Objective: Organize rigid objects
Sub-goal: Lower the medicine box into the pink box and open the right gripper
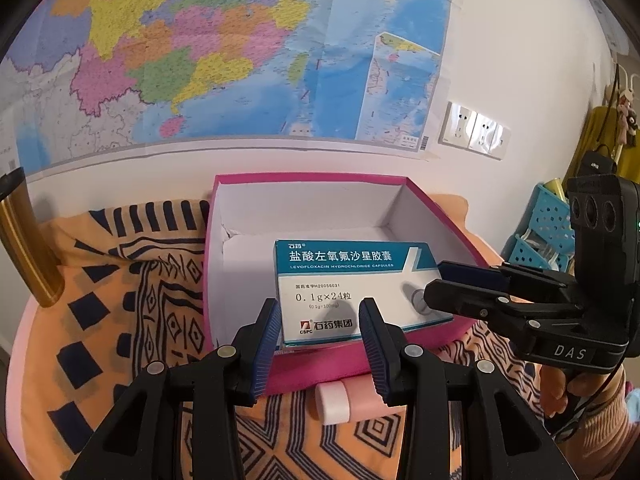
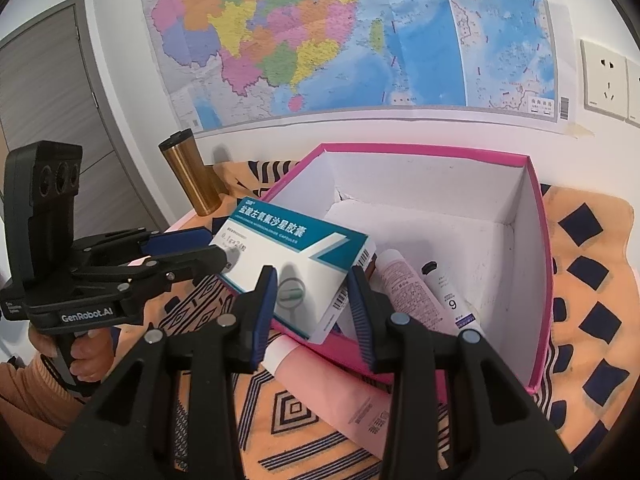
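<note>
Two tongs, left (image 1: 318,346) and right (image 2: 312,312), both clenched on the medicine box (image 1: 352,288), its long axis across them, over the pink box (image 1: 240,178).

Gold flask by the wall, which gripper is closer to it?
Left. The left gripper is just in front of the gold flask, on the medicine box end nearer it; the right gripper is on the far end.
</note>
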`<control>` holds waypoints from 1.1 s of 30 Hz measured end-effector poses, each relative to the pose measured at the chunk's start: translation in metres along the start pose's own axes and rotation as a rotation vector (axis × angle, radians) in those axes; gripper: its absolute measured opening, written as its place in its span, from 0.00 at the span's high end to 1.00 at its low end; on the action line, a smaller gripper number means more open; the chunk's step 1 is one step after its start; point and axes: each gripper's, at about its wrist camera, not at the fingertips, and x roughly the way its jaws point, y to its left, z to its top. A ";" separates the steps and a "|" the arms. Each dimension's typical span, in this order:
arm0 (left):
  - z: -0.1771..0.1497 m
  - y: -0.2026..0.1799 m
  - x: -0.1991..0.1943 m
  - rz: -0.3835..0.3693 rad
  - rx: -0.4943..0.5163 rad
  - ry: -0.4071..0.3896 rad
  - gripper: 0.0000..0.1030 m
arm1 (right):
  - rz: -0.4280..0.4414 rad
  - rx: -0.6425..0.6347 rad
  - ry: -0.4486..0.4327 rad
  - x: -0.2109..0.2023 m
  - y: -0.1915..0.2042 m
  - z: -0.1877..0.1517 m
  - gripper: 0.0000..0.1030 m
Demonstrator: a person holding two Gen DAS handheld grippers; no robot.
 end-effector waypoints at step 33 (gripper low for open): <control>0.002 0.013 0.026 0.069 -0.022 0.047 0.61 | -0.010 0.021 0.048 0.038 -0.009 0.004 0.62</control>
